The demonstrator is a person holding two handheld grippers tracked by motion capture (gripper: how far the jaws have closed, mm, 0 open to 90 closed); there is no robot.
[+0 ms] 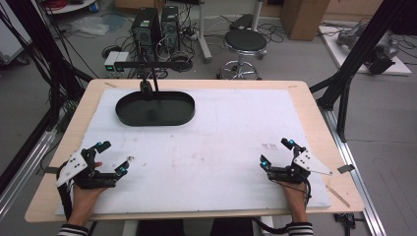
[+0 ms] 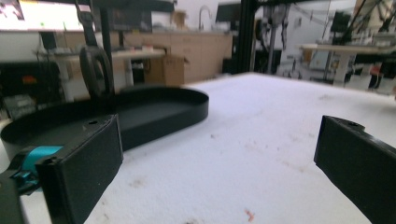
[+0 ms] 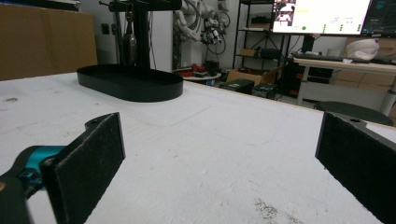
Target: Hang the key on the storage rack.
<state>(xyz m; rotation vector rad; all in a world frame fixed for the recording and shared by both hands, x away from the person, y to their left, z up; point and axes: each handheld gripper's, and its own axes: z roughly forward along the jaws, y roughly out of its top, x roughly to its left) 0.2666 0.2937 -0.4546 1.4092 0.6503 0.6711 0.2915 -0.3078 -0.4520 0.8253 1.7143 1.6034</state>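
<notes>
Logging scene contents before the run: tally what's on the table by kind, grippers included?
Black oval tray: 1
Black stand rising from the tray: 1
White mat over the tabletop: 1
Handheld grippers: 2, left gripper and right gripper, both with jaws apart and nothing between them
Total: 5

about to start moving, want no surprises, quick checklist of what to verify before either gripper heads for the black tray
1. Left gripper jaws open, nothing between them: ok.
2. Right gripper jaws open, nothing between them: ok.
3. Both grippers resting near the front edge of the white mat: ok.
4. Mat between the grippers and the black tray free of objects: ok.
5. Tray floor bare: ok.
6. Black stand at the tray's far side stable: cannot tell.
</notes>
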